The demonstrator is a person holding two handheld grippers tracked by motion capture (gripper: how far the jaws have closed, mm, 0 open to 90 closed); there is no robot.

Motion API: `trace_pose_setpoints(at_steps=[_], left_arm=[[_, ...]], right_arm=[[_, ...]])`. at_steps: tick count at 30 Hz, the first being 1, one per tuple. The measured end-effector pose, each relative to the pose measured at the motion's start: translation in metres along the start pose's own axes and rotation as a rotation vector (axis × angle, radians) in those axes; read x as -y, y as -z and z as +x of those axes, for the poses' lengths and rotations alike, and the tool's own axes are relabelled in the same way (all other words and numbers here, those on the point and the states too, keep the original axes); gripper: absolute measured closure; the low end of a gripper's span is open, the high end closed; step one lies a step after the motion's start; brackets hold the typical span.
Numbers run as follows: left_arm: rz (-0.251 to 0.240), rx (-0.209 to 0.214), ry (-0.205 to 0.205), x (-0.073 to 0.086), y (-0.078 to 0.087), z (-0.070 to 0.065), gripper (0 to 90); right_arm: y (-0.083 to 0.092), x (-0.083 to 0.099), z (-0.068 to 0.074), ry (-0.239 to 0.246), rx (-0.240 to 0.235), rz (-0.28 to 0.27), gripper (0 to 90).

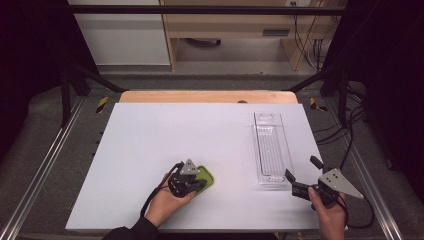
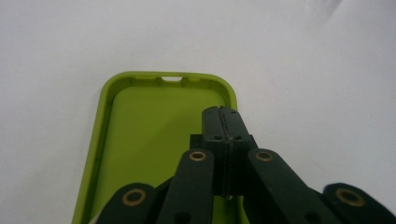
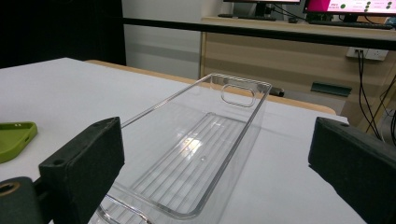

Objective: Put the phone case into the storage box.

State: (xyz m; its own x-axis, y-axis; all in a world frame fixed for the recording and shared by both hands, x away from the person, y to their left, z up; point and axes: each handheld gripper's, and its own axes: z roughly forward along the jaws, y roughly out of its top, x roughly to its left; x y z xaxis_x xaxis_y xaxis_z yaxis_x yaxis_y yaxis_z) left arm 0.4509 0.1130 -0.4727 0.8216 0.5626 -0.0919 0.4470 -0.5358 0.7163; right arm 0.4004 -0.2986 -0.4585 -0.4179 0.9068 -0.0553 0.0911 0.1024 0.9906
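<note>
— What is at your left?

— My left gripper (image 1: pixel 196 186) sits low over the white table (image 1: pixel 150 145), near its front edge and left of the middle. From its own camera I see my two jaws pressed flat together, no gap between them and nothing pinched there. Their tips hang over a lime-green phone case (image 2: pixel 140 140) that lies open side up on the table. Whether the tips touch the case floor, I cannot tell.

— And the case from above?

— In the high view only its right end (image 1: pixel 206 176) shows past my left hand (image 1: pixel 167 202); the rest is under the gripper.

— Moving right?

— A long clear plastic tray (image 1: pixel 272 150) lies flat on the right part of the table, running from near the front toward the far edge. It has a ribbed floor and a slot handle cut in its far wall. It is well apart from the case.

— And your right side?

— My right gripper (image 1: pixel 306 175) is just beside the tray's near right corner, held by my right hand (image 1: pixel 331 212). My jaws there stand wide apart and hold nothing. In the right gripper view the tray (image 3: pixel 205 140) stretches away between them, and the green case (image 3: pixel 14 137) shows at the left edge.
</note>
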Motion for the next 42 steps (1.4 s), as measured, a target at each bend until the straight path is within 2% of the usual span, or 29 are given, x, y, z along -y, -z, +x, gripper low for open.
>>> trace_pose_setpoints(at_steps=[6,13,16,22,26,30,42], left_arm=[[-0.066,-0.054,-0.002,-0.002,0.017,0.002,81.1],[-0.125,-0.137,-0.011,0.001,0.043,0.008,52.9],[-0.14,-0.167,0.01,0.003,0.053,0.012,41.6],[-0.163,-0.2,0.046,0.01,0.063,0.017,20.7],[-0.162,-0.211,0.046,0.014,0.067,0.017,10.8],[-0.164,-0.201,0.04,0.018,0.07,0.015,6.0],[-0.161,-0.194,0.044,0.03,0.078,0.012,4.3]], right_arm=[[0.0,0.0,0.0,0.001,0.0,0.0,4.0],[0.0,0.0,0.001,-0.001,0.0,0.0,4.0],[0.0,0.0,0.001,-0.002,0.0,0.003,4.0],[-0.001,0.0,0.001,0.007,0.001,0.002,4.0],[-0.001,0.0,0.001,0.007,0.001,0.002,4.0],[-0.001,0.0,0.001,0.007,0.002,0.002,3.9],[0.0,0.0,0.001,0.007,0.003,0.002,3.8]])
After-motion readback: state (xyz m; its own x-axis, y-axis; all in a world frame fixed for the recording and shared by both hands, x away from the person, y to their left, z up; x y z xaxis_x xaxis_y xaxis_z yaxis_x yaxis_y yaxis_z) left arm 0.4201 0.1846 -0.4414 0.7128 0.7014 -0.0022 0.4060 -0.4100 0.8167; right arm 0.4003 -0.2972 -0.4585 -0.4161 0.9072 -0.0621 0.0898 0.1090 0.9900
